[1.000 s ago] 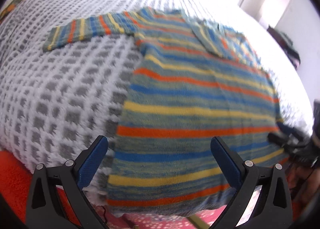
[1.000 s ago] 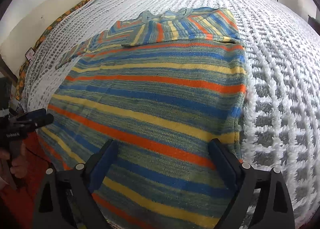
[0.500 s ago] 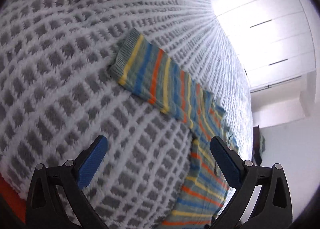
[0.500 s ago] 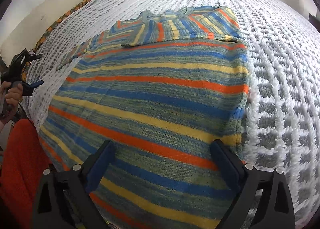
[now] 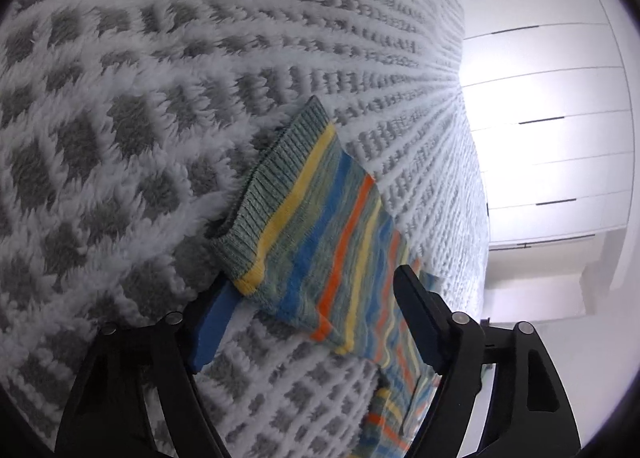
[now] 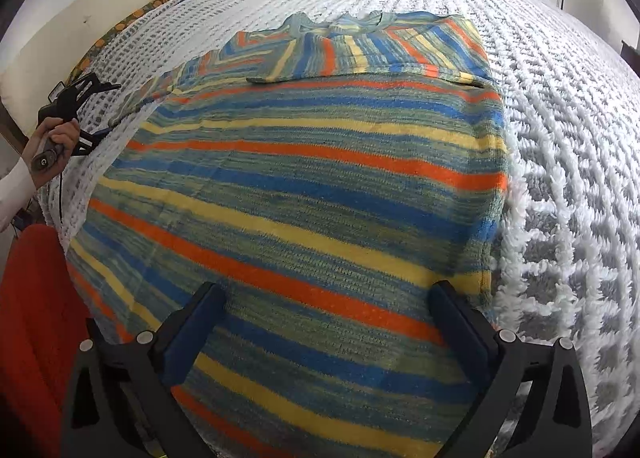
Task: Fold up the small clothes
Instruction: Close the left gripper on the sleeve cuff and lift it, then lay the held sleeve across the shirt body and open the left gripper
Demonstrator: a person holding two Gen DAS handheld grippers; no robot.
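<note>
A striped knit sweater [image 6: 300,178] in blue, yellow, orange and grey-green lies flat on the bed. One sleeve is folded across its chest [image 6: 360,54]. The other sleeve [image 5: 304,218] stretches out over the blanket, ending in a ribbed cuff. My left gripper [image 5: 316,278] straddles this sleeve near the cuff. Its jaws are closing with the sleeve between them, and a gap still shows at the pads. The right wrist view shows that gripper [image 6: 76,98] at the far left, held in a hand. My right gripper [image 6: 326,288] hovers over the sweater's lower body with its jaws opening and holds nothing.
A fluffy white and grey checked blanket [image 6: 560,178] covers the bed. A red cloth [image 6: 32,318] hangs at the near left edge. A flower-patterned sheet edge [image 6: 120,26] runs along the far left side. White wardrobe doors [image 5: 540,138] stand beyond the bed.
My left gripper swung from the sweater's hem out to the spread sleeve, rolled over, and its jaws narrowed around the cuff end. The right gripper stayed put and its jaws widened slightly.
</note>
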